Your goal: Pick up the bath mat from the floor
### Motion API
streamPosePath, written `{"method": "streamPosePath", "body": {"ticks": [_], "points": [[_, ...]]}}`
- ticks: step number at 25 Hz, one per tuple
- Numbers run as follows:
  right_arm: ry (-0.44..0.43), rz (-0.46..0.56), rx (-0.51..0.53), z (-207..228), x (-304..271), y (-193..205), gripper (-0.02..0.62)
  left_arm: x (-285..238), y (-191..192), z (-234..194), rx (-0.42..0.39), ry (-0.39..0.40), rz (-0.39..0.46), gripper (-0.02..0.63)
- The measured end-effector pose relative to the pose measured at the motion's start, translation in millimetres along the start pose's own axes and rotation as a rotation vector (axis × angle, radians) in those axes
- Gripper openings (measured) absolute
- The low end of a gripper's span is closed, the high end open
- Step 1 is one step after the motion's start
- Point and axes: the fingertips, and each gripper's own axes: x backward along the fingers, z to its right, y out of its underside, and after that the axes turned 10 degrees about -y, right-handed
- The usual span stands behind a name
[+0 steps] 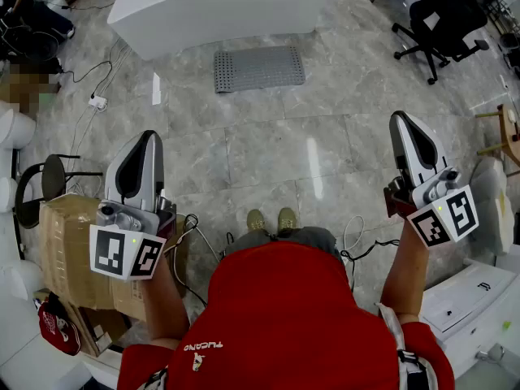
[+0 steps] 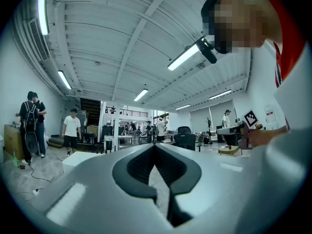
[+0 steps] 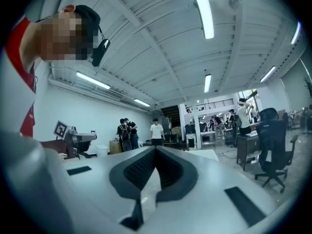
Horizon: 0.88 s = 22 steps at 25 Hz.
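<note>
You stand on a grey tiled floor (image 1: 268,153), your shoes (image 1: 272,219) near its centre. At twelve o'clock the grey bath mat (image 1: 259,68) lies flat, close to a white tub (image 1: 219,6). A white power strip (image 1: 97,101) with cables sits at ten o'clock. A black office chair (image 1: 443,23) stands at two, a black stool (image 1: 53,177) at nine, and a cardboard box (image 1: 69,242) at eight.

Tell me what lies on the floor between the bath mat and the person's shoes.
Nothing: in the head view only bare grey floor tiles run from the bath mat to the shoes.
</note>
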Motion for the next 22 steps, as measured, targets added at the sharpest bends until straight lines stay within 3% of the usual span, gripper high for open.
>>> {"method": "streamPosePath", "body": {"ticks": [14, 22], "points": [[-0.03, -0.004, -0.003, 11, -1, 3, 0.002, -4, 2, 5, 0.003, -0.032, -0.005, 0.005], [-0.012, 0.001, -0.01, 43, 17, 3, 0.002, -20, -1, 14, 0.001, -0.072, 0.0, 0.005]]}}
